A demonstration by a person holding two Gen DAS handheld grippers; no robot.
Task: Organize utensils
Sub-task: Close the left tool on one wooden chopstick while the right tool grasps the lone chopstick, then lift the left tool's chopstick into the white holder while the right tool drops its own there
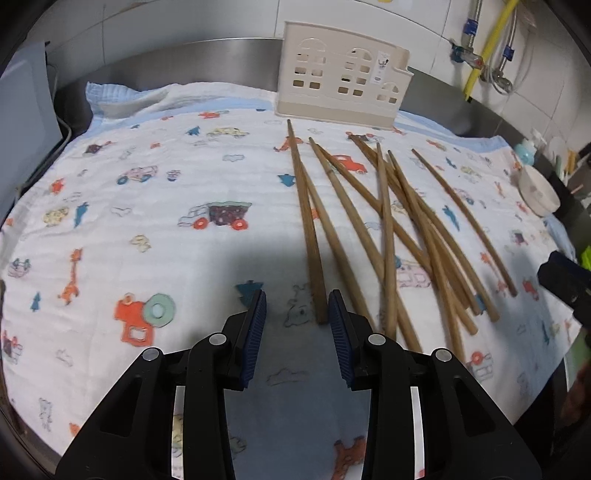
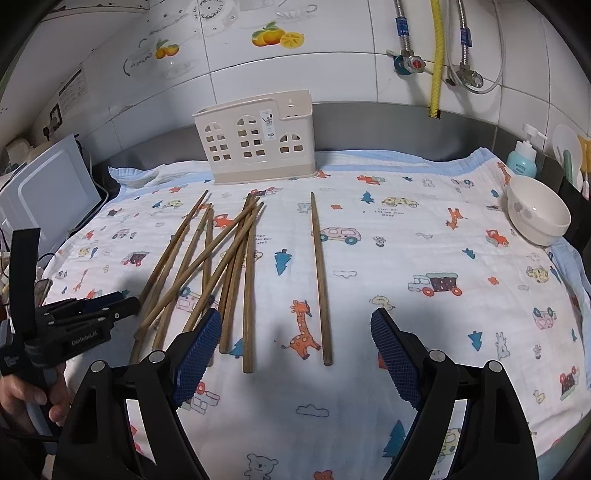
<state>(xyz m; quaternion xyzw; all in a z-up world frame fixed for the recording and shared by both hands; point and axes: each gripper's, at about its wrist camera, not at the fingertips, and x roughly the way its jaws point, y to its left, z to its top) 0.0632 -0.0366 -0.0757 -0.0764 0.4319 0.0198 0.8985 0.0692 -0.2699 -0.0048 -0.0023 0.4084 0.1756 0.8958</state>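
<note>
Left claw (image 1: 297,306) is hovering released over the leftmost brown wooden chopstick (image 1: 308,229); right claw (image 2: 295,332) is gaping wide, grasping nothing.

The cloth (image 2: 369,258) is white with a pale blue border, printed with orange giraffes, blue trees, red cars and cartoon trucks. The chopsticks (image 2: 236,266) are plain brown wood. The holder (image 2: 258,140) is cream, pierced with window-shaped cutouts. The bowl (image 2: 537,216) is white with grey flower marks. Both tongs, left (image 1: 297,306) and right (image 2: 295,332), are black with ribbed blue pads. The wall tiles (image 2: 332,29) are white with orange fruit stickers.
</note>
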